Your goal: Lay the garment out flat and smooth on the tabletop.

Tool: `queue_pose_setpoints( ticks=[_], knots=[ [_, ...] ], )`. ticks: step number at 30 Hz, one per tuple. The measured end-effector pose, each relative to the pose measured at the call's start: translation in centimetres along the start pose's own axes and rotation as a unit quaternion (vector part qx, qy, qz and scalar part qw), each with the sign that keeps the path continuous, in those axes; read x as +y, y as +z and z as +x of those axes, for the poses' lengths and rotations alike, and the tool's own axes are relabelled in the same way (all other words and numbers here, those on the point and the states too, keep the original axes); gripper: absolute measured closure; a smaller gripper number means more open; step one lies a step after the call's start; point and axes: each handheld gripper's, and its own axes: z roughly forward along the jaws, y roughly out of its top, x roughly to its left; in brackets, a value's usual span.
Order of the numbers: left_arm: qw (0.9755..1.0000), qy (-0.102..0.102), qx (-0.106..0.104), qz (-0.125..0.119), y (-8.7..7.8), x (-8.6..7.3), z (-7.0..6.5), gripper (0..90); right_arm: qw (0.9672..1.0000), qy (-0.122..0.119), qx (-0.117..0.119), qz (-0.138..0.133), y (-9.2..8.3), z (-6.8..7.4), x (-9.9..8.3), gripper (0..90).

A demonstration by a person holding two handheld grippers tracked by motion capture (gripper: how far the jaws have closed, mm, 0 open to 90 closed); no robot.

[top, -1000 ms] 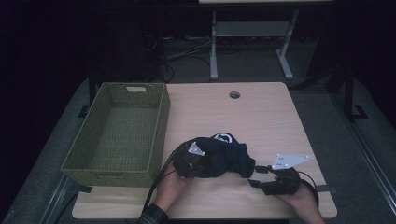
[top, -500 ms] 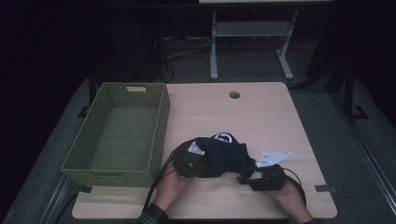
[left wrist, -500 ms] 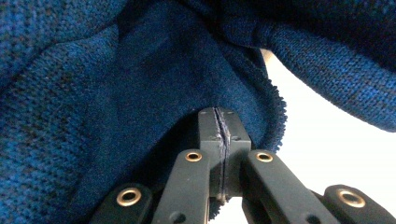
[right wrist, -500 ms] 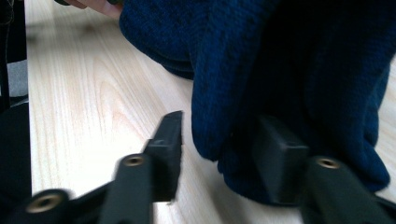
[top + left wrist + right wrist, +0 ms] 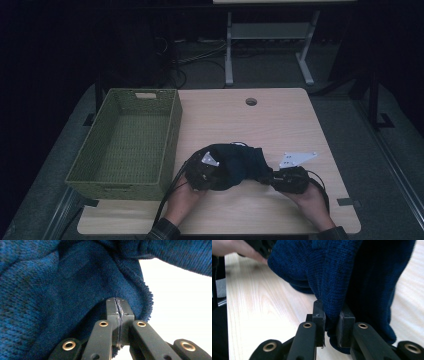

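Both forearms come in from six o'clock, hands low over the near edge of the table (image 5: pixel 280 120). The left hand-held gripper (image 5: pixel 117 312) lies under the cloth's (image 5: pixel 235 162) left end, jaws clenched tight with a thin fold of fabric pinched between them. The right hand-held gripper (image 5: pixel 333 320) points toward nine o'clock, level with the tabletop; its jaws have just been closing, and a thick fold of cloth sits pressed between the pads. The cloth is dark blue knit, ribbed and fuzzy at the hem, bunched in a soft heap between the two hands at the table's near centre. At nine o'clock stands a green woven basket (image 5: pixel 172 125), rectangular, its weave coarse. The table is pale wood grain.
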Motion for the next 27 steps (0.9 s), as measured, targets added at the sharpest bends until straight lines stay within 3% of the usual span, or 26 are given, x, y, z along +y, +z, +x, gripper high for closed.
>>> queue_pose_setpoints(
  ticks=[15, 27],
  knots=[
    [0.9999, -0.007, -0.006, -0.004, 0.0, 0.0, 0.2, 89.4, 0.9995, 0.028, -0.006, -0.014, -1.0, -2.5, 2.6, 79.9],
    [0.9999, -0.009, -0.01, -0.007, 0.0, -0.1, 0.3, 89.5, 0.9995, 0.015, -0.026, -0.012, -1.0, -3.9, 6.2, 80.3]
  ],
)
